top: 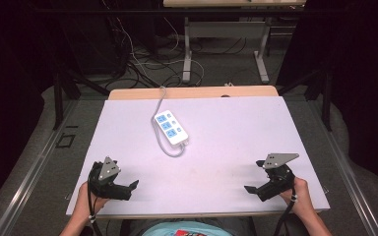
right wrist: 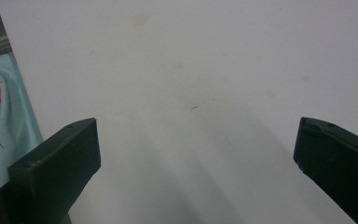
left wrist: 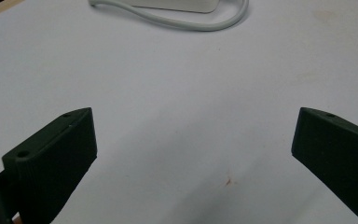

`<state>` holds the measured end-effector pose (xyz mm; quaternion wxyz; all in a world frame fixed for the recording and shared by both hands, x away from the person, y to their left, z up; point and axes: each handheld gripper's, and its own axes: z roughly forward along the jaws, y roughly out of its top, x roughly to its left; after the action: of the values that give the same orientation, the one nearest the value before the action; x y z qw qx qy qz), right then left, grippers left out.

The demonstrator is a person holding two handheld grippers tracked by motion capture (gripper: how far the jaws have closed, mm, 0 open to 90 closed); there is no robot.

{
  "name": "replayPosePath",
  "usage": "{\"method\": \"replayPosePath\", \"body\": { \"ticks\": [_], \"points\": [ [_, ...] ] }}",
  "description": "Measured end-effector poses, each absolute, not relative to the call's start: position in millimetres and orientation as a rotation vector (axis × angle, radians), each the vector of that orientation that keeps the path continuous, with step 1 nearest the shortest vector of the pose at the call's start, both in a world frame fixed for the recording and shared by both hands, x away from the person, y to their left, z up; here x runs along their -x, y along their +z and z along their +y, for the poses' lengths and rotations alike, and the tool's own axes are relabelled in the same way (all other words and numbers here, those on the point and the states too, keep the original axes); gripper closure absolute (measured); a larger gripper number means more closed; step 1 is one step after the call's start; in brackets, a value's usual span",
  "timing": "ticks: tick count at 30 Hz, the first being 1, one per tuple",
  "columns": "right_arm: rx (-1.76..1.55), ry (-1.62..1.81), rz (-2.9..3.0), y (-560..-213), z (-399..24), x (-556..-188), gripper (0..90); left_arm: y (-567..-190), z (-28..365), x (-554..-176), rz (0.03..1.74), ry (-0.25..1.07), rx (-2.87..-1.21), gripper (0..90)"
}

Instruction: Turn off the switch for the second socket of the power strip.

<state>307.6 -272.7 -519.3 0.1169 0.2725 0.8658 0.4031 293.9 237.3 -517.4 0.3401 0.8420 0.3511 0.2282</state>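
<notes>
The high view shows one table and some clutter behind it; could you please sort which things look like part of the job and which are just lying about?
Likely part of the job:
power strip with its white cord
left gripper, jaws apart
right gripper, jaws apart

Just lying about:
cables on the floor
second table's legs

Power strip (left wrist: 177, 4): the top edge of my left tool view cuts it off, leaving just its near side and a loop of cord.
Cord's far end: it runs off the back of my desk (top: 226, 147) and is lost among floor cables.
Socket details: too small to tell.
My shirt (right wrist: 0, 121): cut off at the left edge of my right tool view.
</notes>
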Motion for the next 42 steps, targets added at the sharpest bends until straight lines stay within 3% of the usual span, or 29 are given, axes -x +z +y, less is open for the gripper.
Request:
{"method": "replayPosePath", "body": {
  "ticks": [42],
  "points": [
    [-0.784,1.152,2.598,-519.2,-272.2,-309.1,1.6,-513.5,200.0,-336.3,0.892,0.668,-2.256,0.0]
  ]
}}
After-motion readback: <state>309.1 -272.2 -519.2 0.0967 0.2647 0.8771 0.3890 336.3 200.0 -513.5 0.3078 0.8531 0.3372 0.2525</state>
